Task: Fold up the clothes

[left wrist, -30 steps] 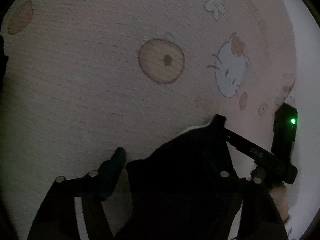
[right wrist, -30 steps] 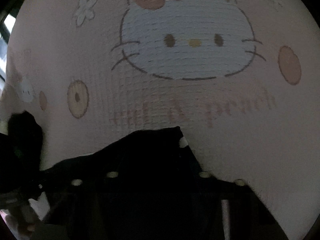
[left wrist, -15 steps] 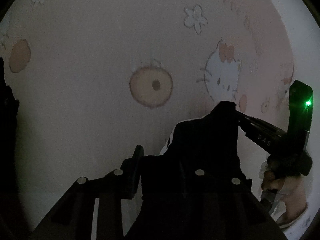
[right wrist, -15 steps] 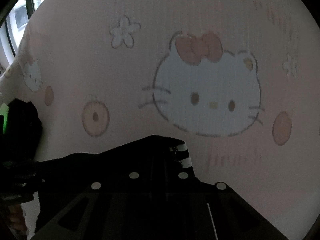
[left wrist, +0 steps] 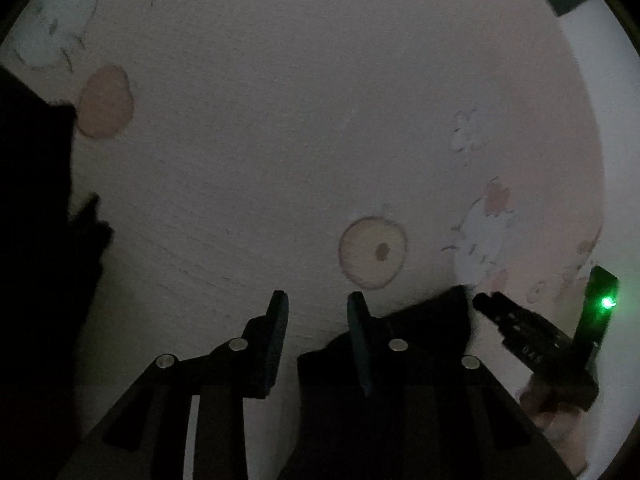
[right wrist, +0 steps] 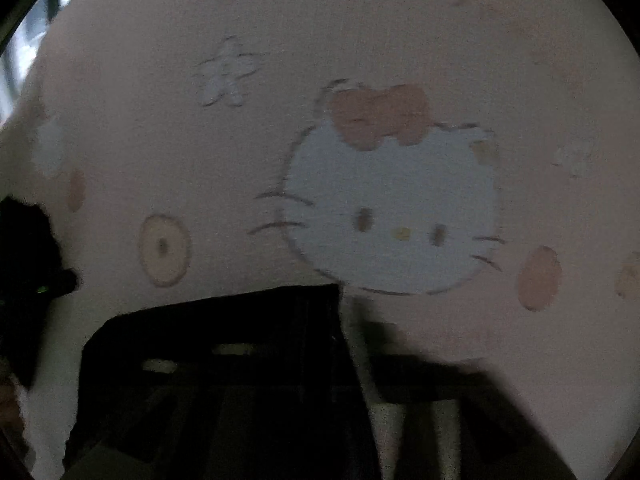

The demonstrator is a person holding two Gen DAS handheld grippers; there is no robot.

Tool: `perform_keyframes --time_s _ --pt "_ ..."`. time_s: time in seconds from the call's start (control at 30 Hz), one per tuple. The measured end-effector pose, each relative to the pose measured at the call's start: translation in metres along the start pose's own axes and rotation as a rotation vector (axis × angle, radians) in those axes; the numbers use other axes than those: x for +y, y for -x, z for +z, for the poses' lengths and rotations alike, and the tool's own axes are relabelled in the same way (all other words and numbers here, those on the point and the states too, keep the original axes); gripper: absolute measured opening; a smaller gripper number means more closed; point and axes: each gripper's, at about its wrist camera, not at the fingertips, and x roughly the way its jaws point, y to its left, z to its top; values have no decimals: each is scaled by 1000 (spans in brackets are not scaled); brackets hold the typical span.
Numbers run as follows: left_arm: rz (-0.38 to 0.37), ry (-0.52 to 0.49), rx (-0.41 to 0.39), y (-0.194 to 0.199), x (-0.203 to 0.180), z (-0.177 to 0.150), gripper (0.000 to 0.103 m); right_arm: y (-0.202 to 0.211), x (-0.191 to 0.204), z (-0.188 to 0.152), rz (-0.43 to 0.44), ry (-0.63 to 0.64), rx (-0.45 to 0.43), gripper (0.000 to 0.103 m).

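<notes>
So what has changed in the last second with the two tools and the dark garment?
The dark garment no longer lies between the left tool's fingers: a bare gap shows there, the fabric now beside it. Prints on the pink sheet slid down in both views, so both tools moved. The right tool stays next to the garment; its grip is unclear.

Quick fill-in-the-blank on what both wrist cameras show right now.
The garment is ___ in colour.
The sheet is printed with a white ___ face.
The small light glows ___.
The left tool stands ___, gripping nothing.
Missing: black; cat; green; open.
</notes>
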Motion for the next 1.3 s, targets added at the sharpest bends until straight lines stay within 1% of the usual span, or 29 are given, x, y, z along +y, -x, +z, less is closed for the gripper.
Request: perform_keyframes --time_s 0.03,0.07,0.1,0.13,0.2,0.27,0.37,0.47,0.53,0.67,0.8,0.93,1.07,1.17,1.3 --pt "0 -13 2 6 -3 0 57 6 0 2 -1 -14 -8 73" --pt "1 -27 8 12 -5 -1 82 16 1 3 19 -30 -16 73" --pt "-10 -44 4 19 -9 -2 86 25 2 3 35 -45 -21 73" --pt "-25 -62 -4 27 -13 -4 86 32 3 4 42 -57 -19 73" --pt "-27 -88 6 40 -20 -7 86 54 5 1 60 -74 -15 73" --pt "-13 -113 34 50 -25 -10 86 80 3 -13 67 -60 -11 73" --pt "-14 -158 52 73 -28 -18 86 114 30 -17 38 -8 2 73" --pt "-12 -219 58 94 -35 -27 86 153 30 -27 23 39 9 73" --pt "-4 -267 55 111 -39 -38 86 165 31 -30 16 58 7 73" --pt "9 -349 46 149 -47 -64 86 197 39 -44 16 85 6 73" --pt "30 -408 39 169 -59 -89 86 223 44 -55 18 112 -3 73" --pt "23 -437 46 174 -69 -108 86 249 49 -65 16 142 -12 73" --pt "31 -460 66 182 -73 -123 86 277 53 -69 -22 208 -33 73" --pt "34 -512 92 184 -77 -133 86 298 55 -75 -61 256 -45 73" --pt "63 -593 123 183 -84 -150 86 319 54 -87 -91 299 -55 73"
